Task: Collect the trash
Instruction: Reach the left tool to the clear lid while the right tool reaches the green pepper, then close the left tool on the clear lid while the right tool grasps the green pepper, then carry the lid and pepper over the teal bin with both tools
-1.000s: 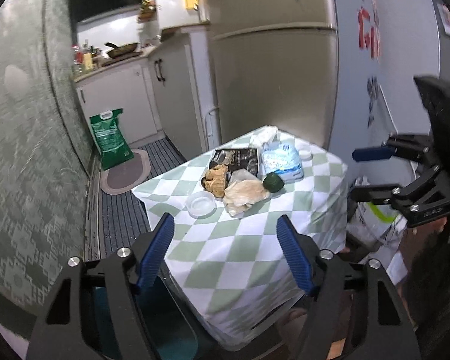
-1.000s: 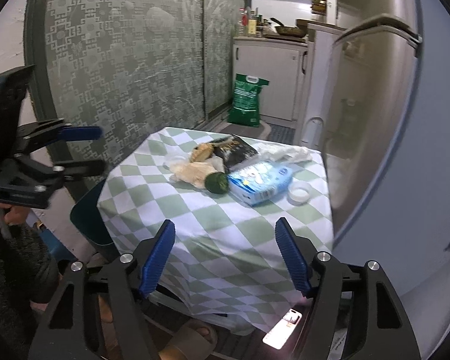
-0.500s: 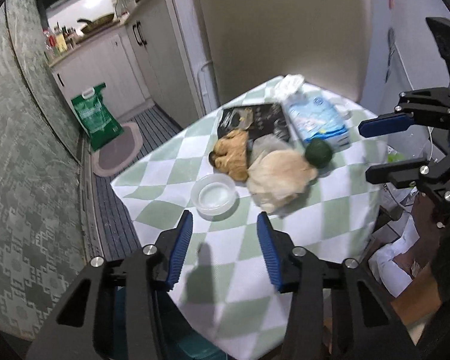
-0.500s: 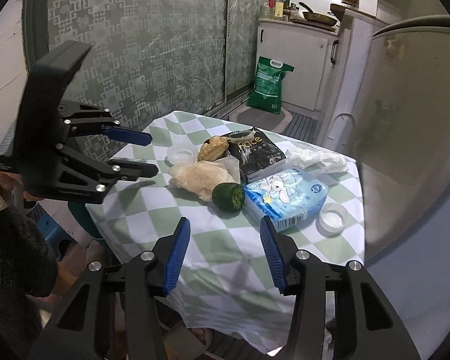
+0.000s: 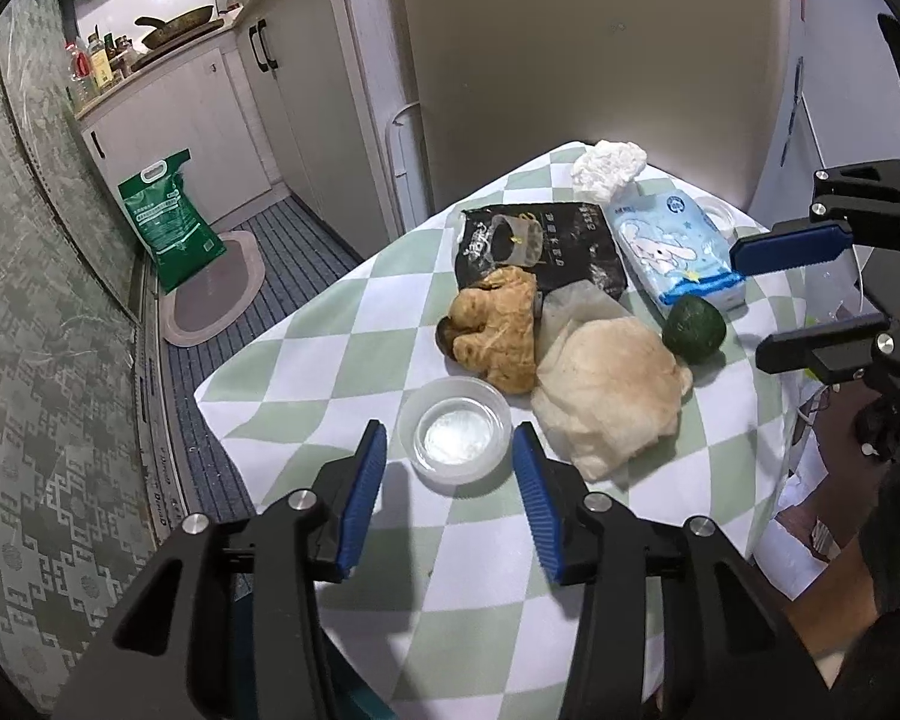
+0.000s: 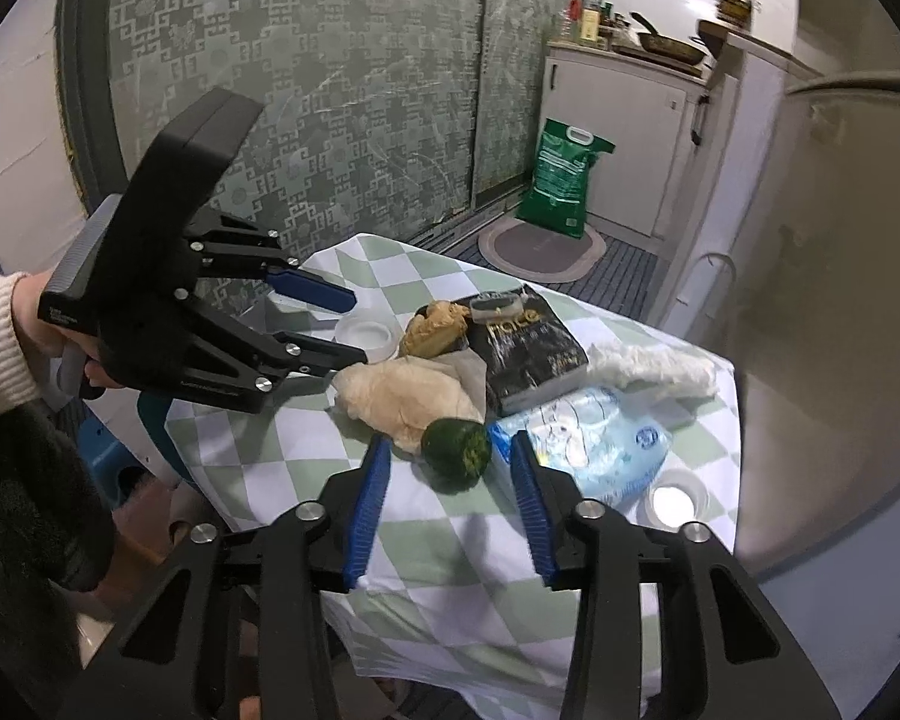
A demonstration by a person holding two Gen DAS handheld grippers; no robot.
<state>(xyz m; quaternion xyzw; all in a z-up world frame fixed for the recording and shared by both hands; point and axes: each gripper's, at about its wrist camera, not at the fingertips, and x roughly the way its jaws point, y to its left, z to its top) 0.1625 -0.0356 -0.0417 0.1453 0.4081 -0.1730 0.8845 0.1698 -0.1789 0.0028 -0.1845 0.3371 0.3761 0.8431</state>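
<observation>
**Both grippers lined up on targets, nothing gripped yet — slip and knock risks**

We see the left gripper [image 5: 450,468] hanging over the near part of the surface [image 5: 306,360], its fingers spread either side of the clear plastic lid [image 5: 456,429]. The jaws are opening slightly and the pads are not pressing on the lid. The right gripper [image 6: 444,480] frames the green fruit [image 6: 456,453], with its jaws closing. The fruit sits between them, but we see gaps on both sides, so no pinch yet.

The trash sits in a tight cluster mid-surface. A brown crumpled pastry [image 5: 501,330] touches the pale paper wrapper [image 5: 606,390], and the black snack bag [image 5: 540,246] lies just behind. The blue tissue pack [image 5: 672,246] is beside the fruit, and a white crumpled tissue [image 5: 609,159] lies at the far edge. A second small lid [image 6: 678,498] lies near the right edge.

What we think could go wrong:
- The lid is low and flat, so the fingers may close above its rim and skid it across the cloth, or snag the loose checked cloth and drag everything.
- The fruit is round. An off-centre squeeze could squirt it forward into the tissue pack or roll it off the edge.
- The right finger is very close to the tissue pack and may catch its soft film along with the fruit.
- The two grippers work close together, so a sideways sweep by either could clip the other.
- The wrapper overlaps the pastry, so lifting one likely disturbs the other.
</observation>
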